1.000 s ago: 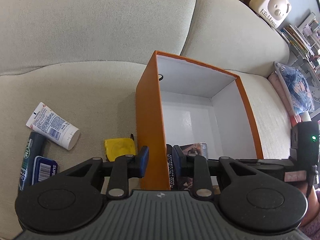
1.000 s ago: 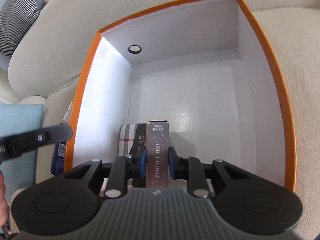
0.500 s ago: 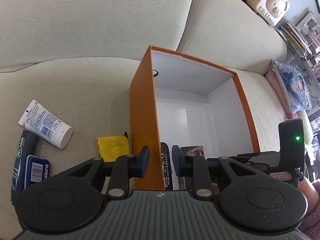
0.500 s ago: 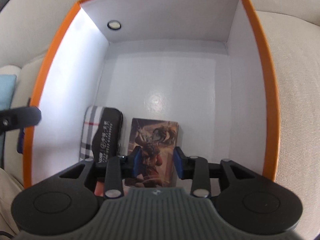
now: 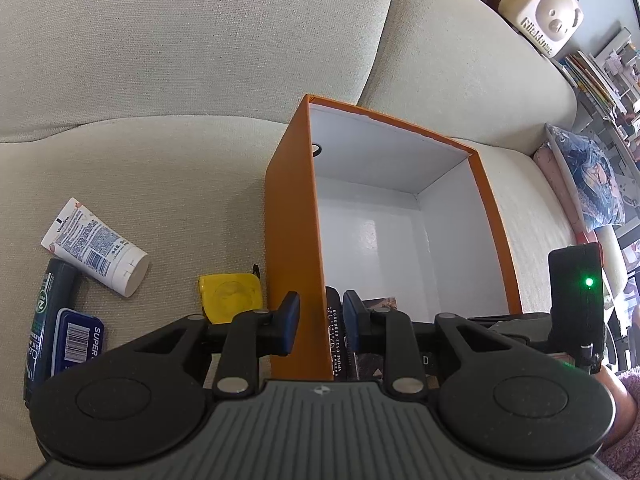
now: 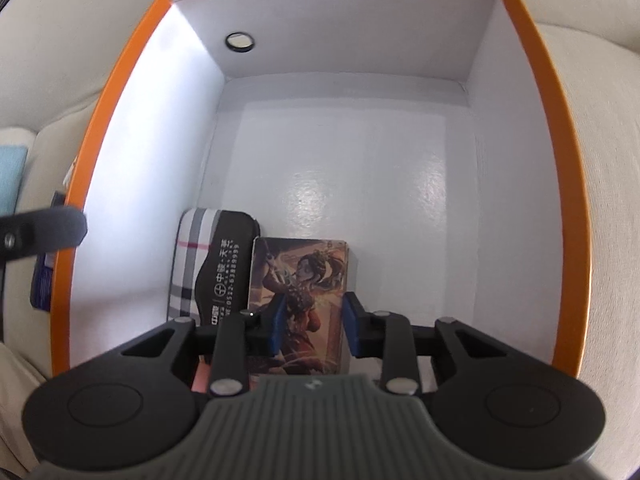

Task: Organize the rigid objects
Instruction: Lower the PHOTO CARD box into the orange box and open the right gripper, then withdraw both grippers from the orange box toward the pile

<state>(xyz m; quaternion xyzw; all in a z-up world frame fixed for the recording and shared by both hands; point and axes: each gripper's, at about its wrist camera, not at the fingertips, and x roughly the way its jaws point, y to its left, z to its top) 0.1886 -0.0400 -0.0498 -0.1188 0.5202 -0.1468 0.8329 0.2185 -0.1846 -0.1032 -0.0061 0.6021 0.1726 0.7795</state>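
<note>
An orange box [image 5: 292,216] with a white inside [image 6: 360,152] stands on the sofa. On its floor lie a plaid and black case [image 6: 212,264] and a photo card box [image 6: 304,280], side by side. My right gripper [image 6: 312,324] is open and empty just above the card box. My left gripper [image 5: 318,318] is open and straddles the box's left wall without pinching it. Outside, left of the box, lie a yellow tape measure [image 5: 230,296], a white tube [image 5: 96,248], a dark bottle [image 5: 48,304] and a blue tin [image 5: 78,340].
The sofa's back cushions [image 5: 200,40] rise behind the box. A patterned pillow [image 5: 592,184] lies at the far right of the seat. A bear-shaped case [image 5: 548,12] sits on the sofa back. A light blue cushion [image 6: 12,172] shows at the left.
My right gripper let go of the photo card box, which now lies flat on the box floor beside the case, and its jaws opened wider. My left gripper stayed astride the wall.
</note>
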